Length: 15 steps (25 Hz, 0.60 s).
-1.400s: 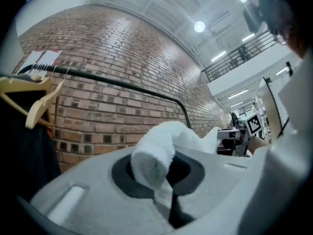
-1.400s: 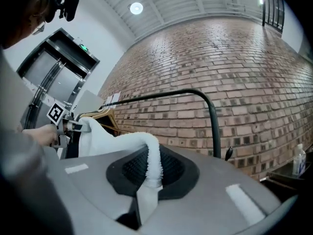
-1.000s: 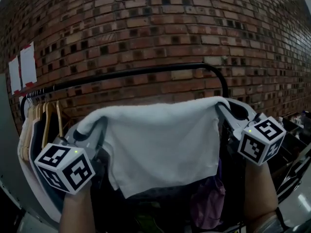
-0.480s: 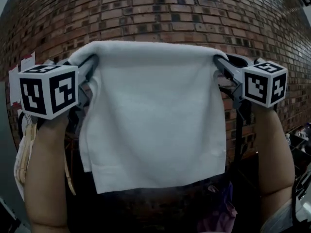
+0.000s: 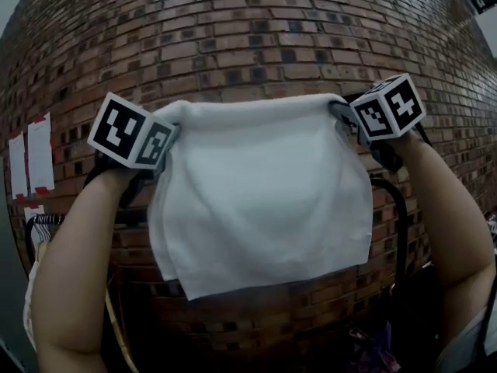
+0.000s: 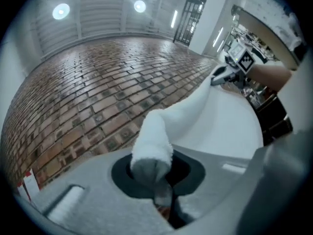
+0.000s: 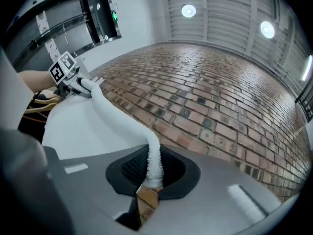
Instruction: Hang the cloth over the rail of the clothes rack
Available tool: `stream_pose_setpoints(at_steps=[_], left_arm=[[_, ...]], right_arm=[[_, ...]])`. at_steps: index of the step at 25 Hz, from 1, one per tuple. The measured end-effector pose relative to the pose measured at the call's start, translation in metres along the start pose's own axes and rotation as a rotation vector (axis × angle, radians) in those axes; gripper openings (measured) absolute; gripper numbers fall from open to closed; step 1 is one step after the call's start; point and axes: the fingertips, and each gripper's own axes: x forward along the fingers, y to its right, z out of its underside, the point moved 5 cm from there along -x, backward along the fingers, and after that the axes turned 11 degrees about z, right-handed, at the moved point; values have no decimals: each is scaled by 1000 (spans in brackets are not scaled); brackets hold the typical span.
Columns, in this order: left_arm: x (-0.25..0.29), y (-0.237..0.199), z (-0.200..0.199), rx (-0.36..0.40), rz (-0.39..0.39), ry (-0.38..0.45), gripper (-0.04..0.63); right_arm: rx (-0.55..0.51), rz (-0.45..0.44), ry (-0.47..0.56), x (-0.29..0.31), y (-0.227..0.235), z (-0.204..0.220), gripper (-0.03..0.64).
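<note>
A white cloth (image 5: pixel 260 200) hangs spread in front of the brick wall, held up by its two top corners. My left gripper (image 5: pixel 169 133) is shut on the top left corner, which bunches between the jaws in the left gripper view as cloth (image 6: pixel 152 148). My right gripper (image 5: pixel 342 115) is shut on the top right corner, where the cloth edge (image 7: pixel 152 165) runs into the jaws. The rack's black rail (image 5: pixel 397 216) shows only as a bent post low at the right. The cloth and my arms hide the rest of it.
The brick wall (image 5: pixel 256 45) fills the background. White papers (image 5: pixel 29 152) hang on it at the left. Hangers with clothes (image 5: pixel 33 286) sit at the lower left on the rack, and a purple garment (image 5: pixel 374 346) shows at the bottom right.
Both grippers have lifted the cloth from low in front of the rack to well above the rail and moved it out toward the wall. The cloth now hangs flat.
</note>
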Motion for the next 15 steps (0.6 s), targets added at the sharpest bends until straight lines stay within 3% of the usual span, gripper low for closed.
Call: stream_pose_setpoints(at_steps=[5,12,15], left_arm=[[45,1,27,97,80,-198,23],[83,2,53,242,94,-421,23],[95,12,61,298,167,-493,23]], right_arm=[[-131,-26,-185,46,-16,30,31],[-257,-59,-333,82,-39,59,31],[-316,-104,-391,89,-49,72,31]])
